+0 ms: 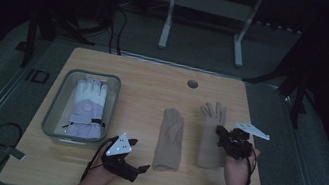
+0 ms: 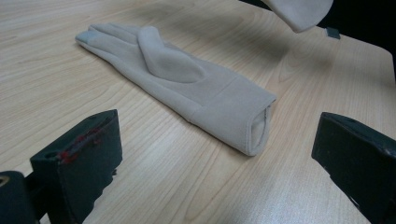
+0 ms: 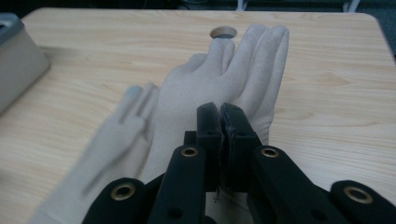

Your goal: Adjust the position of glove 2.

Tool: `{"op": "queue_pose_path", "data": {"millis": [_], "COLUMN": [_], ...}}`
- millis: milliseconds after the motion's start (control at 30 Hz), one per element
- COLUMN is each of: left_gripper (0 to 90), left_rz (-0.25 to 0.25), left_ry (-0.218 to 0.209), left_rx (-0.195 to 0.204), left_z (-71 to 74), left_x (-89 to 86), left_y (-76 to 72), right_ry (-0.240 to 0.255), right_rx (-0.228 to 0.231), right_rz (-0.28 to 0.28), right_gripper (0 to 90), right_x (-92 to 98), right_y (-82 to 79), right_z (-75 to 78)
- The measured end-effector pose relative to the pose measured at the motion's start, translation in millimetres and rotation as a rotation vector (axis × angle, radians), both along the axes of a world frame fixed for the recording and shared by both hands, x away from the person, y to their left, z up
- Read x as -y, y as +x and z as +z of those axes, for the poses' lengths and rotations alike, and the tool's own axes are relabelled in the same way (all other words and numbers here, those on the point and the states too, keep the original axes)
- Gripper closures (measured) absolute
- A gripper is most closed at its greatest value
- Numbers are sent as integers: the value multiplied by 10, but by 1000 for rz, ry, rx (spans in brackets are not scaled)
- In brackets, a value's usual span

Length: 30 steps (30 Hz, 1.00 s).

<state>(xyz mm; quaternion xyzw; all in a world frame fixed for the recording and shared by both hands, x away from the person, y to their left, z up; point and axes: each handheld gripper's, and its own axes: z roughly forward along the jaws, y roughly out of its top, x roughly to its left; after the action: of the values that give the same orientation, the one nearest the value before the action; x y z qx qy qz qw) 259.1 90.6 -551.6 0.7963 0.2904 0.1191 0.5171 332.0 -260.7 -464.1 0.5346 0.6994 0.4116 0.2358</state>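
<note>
Two beige knit gloves are on the wooden table [image 1: 154, 80]. One beige glove [image 1: 170, 139] [image 2: 187, 79] lies flat, its cuff toward me. My left gripper [image 1: 140, 155] [image 2: 215, 154] rests low just short of that cuff, open, with nothing between its jaws. The second beige glove [image 1: 213, 113] [image 3: 243, 70] is pinched at the palm by my right gripper [image 1: 222, 132] [image 3: 227, 116], whose jaws are shut on the fabric. Its cuff [image 2: 299, 11] hangs above the table in the left gripper view.
A clear plastic bin [image 1: 56, 105] [image 3: 18, 56] at the table's left holds a white and lilac padded glove [image 1: 88, 105]. A round cable hole [image 1: 192, 84] [image 3: 223, 32] sits near the far edge. A white table frame [image 1: 207, 8] stands on the floor beyond.
</note>
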Motion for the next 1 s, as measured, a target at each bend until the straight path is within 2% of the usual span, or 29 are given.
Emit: {"op": "queue_pose_path", "data": {"millis": [200, 333, 367, 433, 533, 700, 767, 833, 1000], "left_gripper": [17, 17, 17, 17, 17, 17, 17, 17, 17], "left_rz": [-9, -20, -21, -22, -24, -28, -29, -31, -30], "left_ry": [-1, 4, 7, -2, -11, -11, -11, -7, -3], "left_rx": [15, 13, 10, 4, 2, 4, 2, 1, 0], "left_z": [22, 3, -3, -11, -5, -4, -8, -13, -19], "left_x": [8, 22, 23, 20, 17, 21, 23, 28, 30], "left_y": [-4, 29, 40, 62, 76, 79, 77, 74, 62], "right_ry": [66, 79, 79, 105, 113, 132, 107, 119, 100], "right_rx": [-14, -21, -23, -35, -44, -69, -65, -90, -120], "right_rz": [-9, -3, -7, -6, -6, -5, -8, -5, -7], "right_gripper": [866, 866, 866, 866, 866, 865, 865, 864, 862], "right_x": [-384, -571, -691, -797, -946, -1066, -1140, -1159, -1181], "right_y": [-1, -14, -28, -34, -46, -37, -34, -18, 8], "right_z": [-19, -38, -57, -84, -125, -184, -240, -296, -435]}}
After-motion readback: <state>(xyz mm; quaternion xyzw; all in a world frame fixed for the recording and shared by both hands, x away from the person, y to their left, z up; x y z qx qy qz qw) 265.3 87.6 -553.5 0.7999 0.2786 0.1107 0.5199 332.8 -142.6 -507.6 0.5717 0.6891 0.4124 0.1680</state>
